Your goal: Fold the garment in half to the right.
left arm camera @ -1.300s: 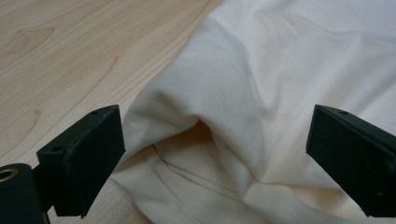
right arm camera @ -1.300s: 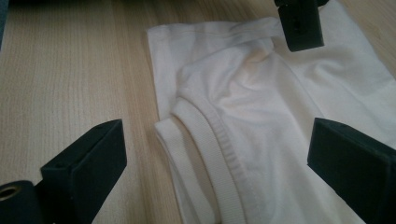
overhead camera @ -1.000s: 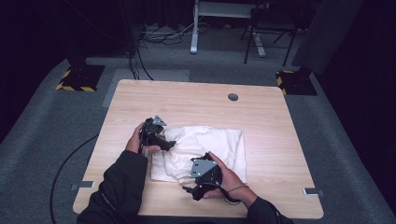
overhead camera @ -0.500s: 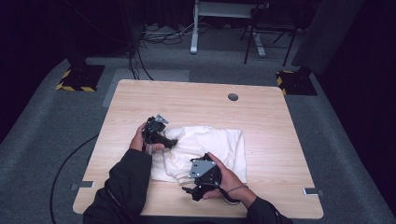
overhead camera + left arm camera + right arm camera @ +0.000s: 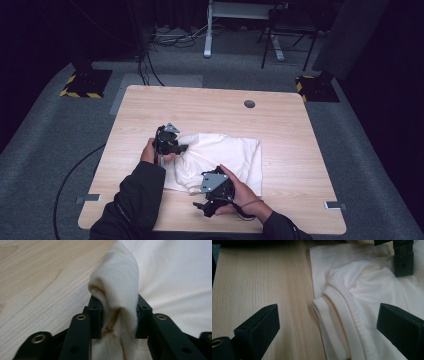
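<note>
Left fingers [image 5: 95, 315] pinching cream cloth [image 5: 120, 290] fold, right fingers [image 5: 262, 322] apart

You've got a cream-white shirt [image 5: 220, 157] w/ a ribbed hem on a pale wood-grain table [image 5: 210, 107], both grippers black, left [image 5: 119, 315] & right [image 5: 328, 322], w/ grey top plates, black sleeves, grey carpet [image 5: 45, 130] & yellow-black striped blocks [image 5: 82, 85].

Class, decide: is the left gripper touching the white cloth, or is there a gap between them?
Touching. In the left gripper view, the left gripper has both black jaws pressed against a bunched fold of the white cloth, with no gap on either side.
</note>
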A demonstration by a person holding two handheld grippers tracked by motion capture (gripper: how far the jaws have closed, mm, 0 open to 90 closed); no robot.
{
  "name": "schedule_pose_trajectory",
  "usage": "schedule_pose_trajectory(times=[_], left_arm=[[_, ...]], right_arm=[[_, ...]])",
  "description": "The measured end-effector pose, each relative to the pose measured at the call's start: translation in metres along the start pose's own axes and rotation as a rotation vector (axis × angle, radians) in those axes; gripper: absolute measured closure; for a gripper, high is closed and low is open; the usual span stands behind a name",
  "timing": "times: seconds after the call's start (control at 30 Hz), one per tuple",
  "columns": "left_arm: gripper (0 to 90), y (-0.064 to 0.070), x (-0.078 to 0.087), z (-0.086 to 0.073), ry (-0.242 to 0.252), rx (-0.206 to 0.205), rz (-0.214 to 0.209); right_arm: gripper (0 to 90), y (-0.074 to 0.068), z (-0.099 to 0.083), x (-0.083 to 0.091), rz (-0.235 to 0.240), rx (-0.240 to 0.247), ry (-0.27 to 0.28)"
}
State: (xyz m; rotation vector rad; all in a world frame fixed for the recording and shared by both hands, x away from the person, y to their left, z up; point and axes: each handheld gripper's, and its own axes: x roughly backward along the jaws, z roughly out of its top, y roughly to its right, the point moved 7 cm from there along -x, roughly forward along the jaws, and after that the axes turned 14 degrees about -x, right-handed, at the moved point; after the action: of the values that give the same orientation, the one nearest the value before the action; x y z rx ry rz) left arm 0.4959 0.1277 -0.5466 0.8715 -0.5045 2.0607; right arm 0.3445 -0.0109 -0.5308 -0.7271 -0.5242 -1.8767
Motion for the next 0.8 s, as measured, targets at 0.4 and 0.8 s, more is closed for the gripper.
schedule_pose_trajectory(times=[0.4,0.8], left_arm=[[69.0,0.004,0.002,0.000,-0.030,0.011,-0.021],[69.1,0.008,0.004,-0.001,-0.045,0.002,-0.023]], right_arm=[[4.5,-0.008,0.005,-0.010,0.014,0.011,-0.013],[5.9,-0.015,0.008,-0.025,0.027,-0.025,-0.055]])
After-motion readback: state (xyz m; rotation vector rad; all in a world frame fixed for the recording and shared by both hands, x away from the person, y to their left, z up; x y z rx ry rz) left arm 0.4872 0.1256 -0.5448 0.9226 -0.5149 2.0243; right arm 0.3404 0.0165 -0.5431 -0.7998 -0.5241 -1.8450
